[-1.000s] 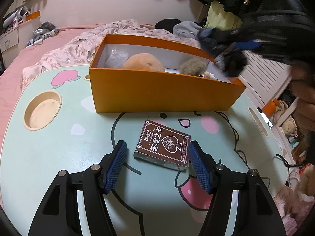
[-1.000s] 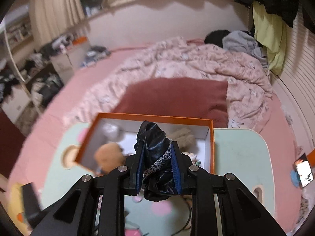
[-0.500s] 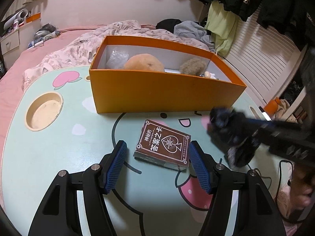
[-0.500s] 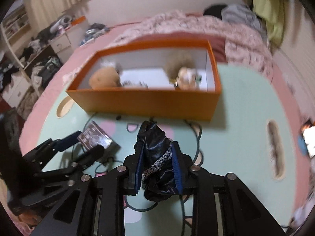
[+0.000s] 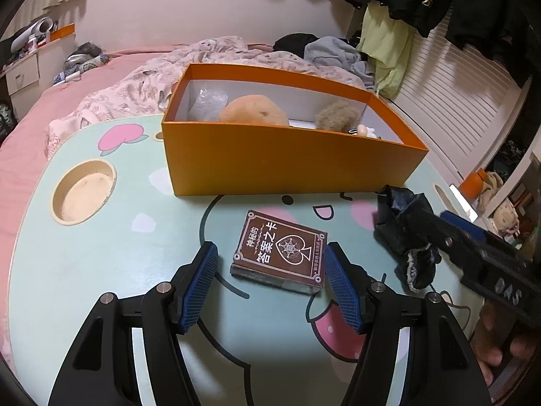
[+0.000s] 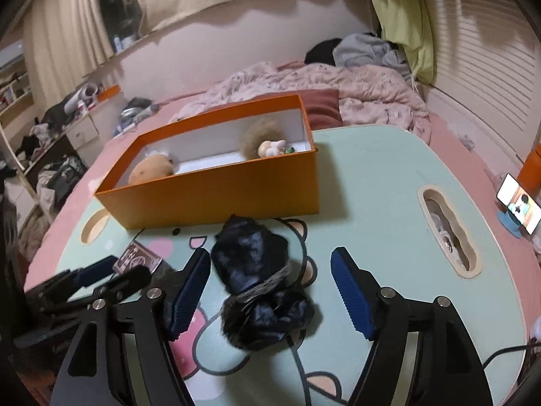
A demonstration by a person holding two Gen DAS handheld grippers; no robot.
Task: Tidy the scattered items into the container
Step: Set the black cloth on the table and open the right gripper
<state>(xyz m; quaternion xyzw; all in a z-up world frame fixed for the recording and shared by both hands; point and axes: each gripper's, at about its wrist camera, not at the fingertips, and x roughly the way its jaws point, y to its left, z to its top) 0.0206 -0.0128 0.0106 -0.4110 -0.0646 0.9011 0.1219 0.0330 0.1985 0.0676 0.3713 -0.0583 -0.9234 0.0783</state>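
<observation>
An orange box (image 5: pixel 287 165) stands on the far half of the table and holds a tan plush (image 5: pixel 253 113), a furry grey-brown toy (image 5: pixel 338 115) and a clear bag (image 5: pixel 208 103). A brown card box (image 5: pixel 280 253) lies flat between the fingers of my left gripper (image 5: pixel 270 247); its left pad stands clear of the box. A crumpled black lace-trimmed cloth (image 6: pixel 253 260) lies on the table in front of the orange box (image 6: pixel 219 199). My right gripper (image 6: pixel 270 253) straddles the cloth with its jaws opening, pads off it. The left wrist view shows the cloth (image 5: pixel 402 223) at its right.
The table (image 5: pixel 101 253) has a cartoon print, a round cup hole (image 5: pixel 83 191) at the left and a slot (image 6: pixel 446 233) at the right. A lit phone (image 6: pixel 519 208) stands off the right edge. A bed with a rumpled quilt (image 6: pixel 355 88) lies behind.
My right gripper came down from above the orange box to the table in front of it and opened, letting go of the black cloth. The left gripper kept still.
</observation>
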